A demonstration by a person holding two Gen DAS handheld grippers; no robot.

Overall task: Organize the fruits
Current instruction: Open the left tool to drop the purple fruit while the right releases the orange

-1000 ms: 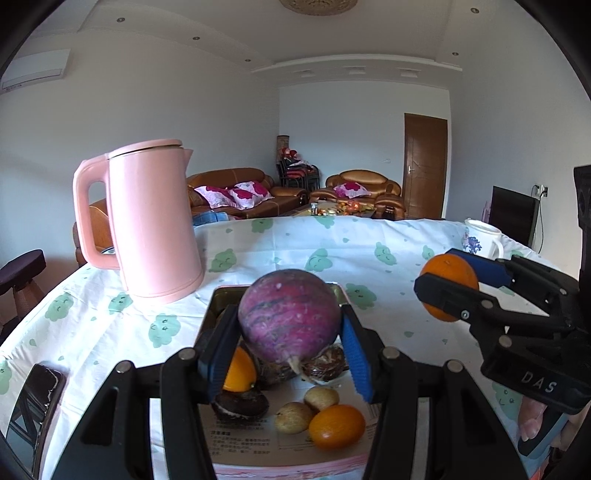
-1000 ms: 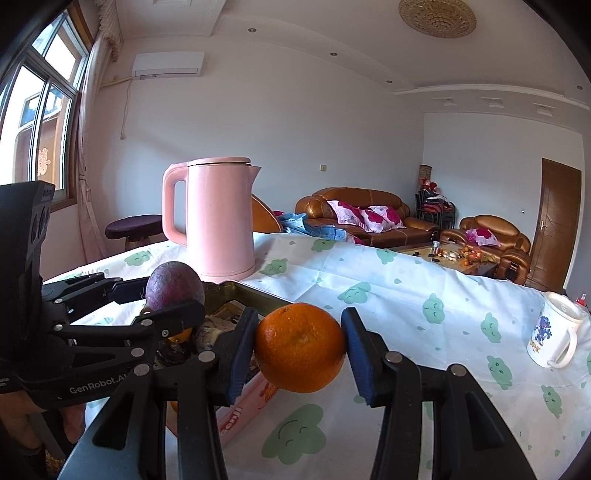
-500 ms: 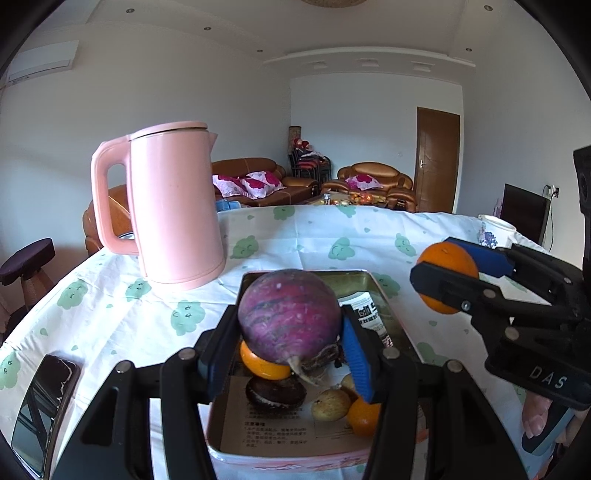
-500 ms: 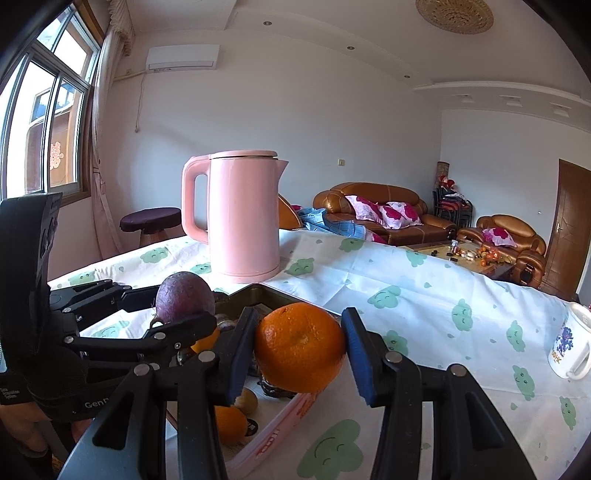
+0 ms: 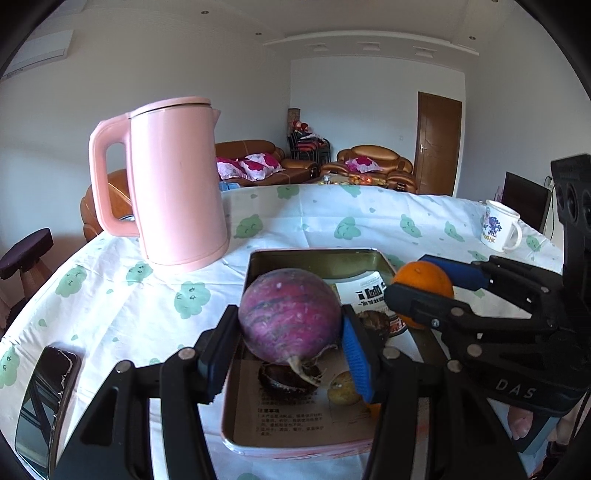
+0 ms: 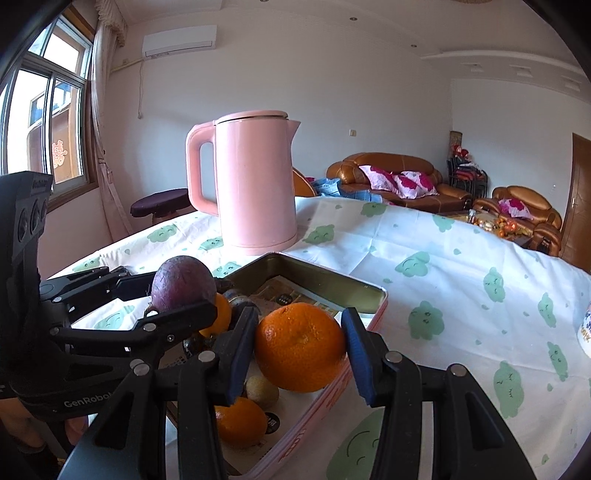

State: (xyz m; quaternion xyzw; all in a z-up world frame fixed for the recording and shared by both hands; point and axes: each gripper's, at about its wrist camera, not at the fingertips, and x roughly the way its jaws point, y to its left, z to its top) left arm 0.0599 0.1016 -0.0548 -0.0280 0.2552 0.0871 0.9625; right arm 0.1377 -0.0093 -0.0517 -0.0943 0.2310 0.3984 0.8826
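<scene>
Three oranges (image 6: 300, 346), one purple fruit (image 5: 289, 317), one kettle (image 5: 177, 181), one mug (image 5: 499, 230).

Orange (image 6: 300, 346) between jaws, over tin (image 6: 373, 295)

White walls (image 6: 388, 122) and a stepped white ceiling (image 5: 332, 22) with recessed spot lamps are shown. In the right wrist view, a window (image 6: 48, 122) with a curtain (image 6: 110, 155) is seen at the upper left, admitting daylight, and an air conditioner (image 6: 180, 40) is mounted high beside it. Brown leather sofas (image 6: 399, 177) with pink floral cushions (image 6: 397, 181) are placed at the far wall. A brown door (image 5: 439, 142) is seen right of centre in the left wrist view. A dark stool (image 6: 162, 201) is set under the window.
</scene>
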